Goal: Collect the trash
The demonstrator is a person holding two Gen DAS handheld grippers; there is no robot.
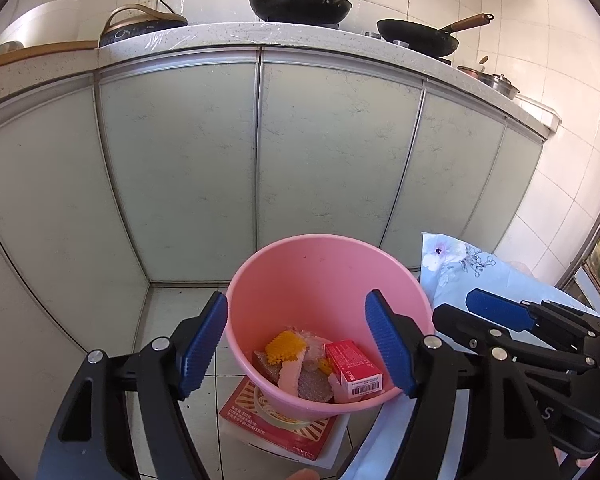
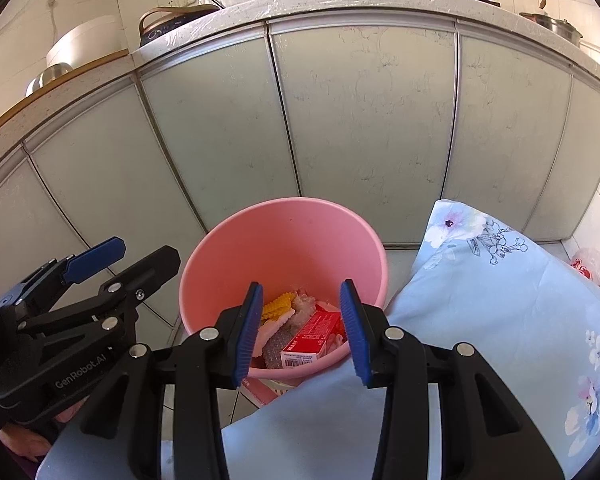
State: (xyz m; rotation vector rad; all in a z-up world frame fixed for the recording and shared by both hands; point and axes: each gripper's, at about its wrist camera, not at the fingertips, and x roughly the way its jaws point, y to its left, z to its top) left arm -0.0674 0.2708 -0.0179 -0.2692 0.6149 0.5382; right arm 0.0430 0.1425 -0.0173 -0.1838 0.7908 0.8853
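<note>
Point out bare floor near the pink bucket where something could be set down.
Bare tile lies left of the pink bucket, toward the cabinet doors. Right is crowded by the floral pillow; a red box sits under the bucket's front.

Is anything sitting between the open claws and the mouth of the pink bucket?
Nothing visible does. The left claw and right claw are both open and empty above the round pink plastic bucket, whose mouth is uncovered. The blue floral pillow lies beside its right rim, not over the opening.
</note>
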